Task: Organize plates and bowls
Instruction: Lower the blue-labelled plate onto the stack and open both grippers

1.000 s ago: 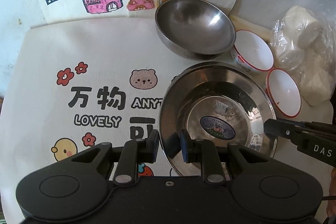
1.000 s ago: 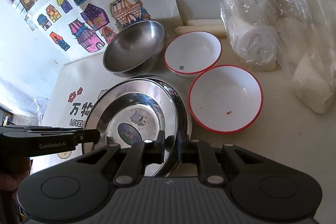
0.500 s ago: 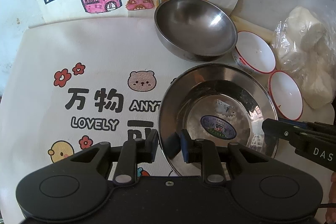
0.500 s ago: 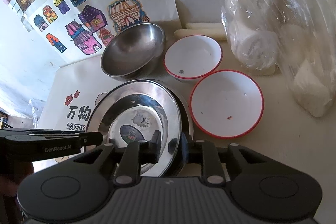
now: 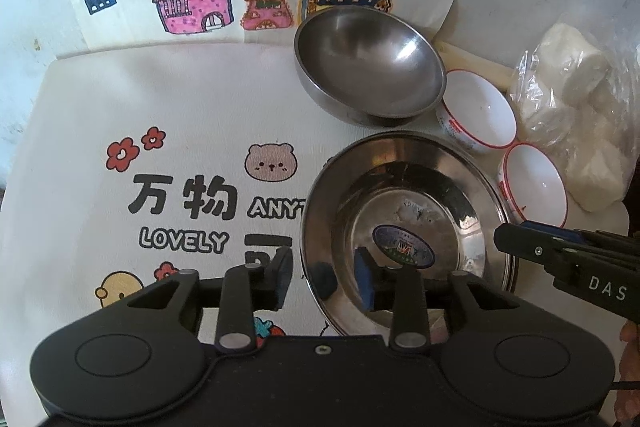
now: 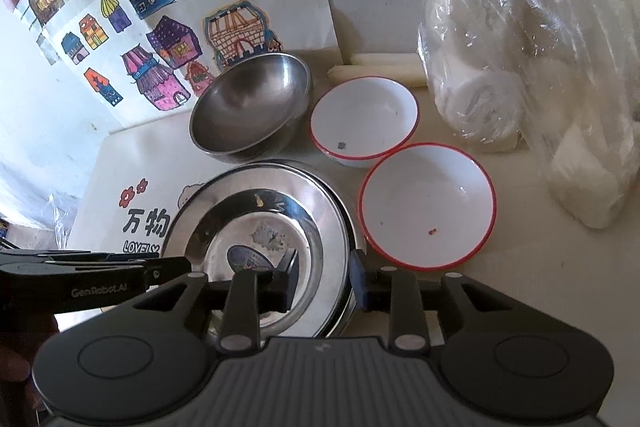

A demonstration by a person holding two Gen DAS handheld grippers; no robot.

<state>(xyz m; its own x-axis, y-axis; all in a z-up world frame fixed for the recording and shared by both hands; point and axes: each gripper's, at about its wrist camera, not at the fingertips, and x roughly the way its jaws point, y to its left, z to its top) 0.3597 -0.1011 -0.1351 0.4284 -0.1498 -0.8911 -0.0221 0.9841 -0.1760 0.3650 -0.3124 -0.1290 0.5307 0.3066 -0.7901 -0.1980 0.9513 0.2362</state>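
**Both grippers letting go of the stacked steel plates**

The steel plates [image 5: 404, 223] lie stacked on the printed cloth [image 5: 120, 131], directly ahead of and beneath both grippers. The left gripper [image 5: 326, 281] straddles the stack's near-left rim, one pad outside on the cloth and one inside the dish. The right gripper [image 6: 322, 277] straddles the opposite rim in the same way. Both sets of jaws are opening, with the rim between them but the pads standing clear of the metal, so the stack appears to rest on its own. Being round, the plates offer no long axis, and each hand sits equally close to its own edge.

Just beyond the stack stands the steel bowl [image 5: 370, 67], empty. To its right sit two red-rimmed white bowls [image 6: 426, 205], touching or nearly so, holding only tiny specks. The right hand is nearer these. A plastic bag [image 6: 532, 67] of white lumps lies further right.

Judged from this, nesting the white bowls seems the likely next step.
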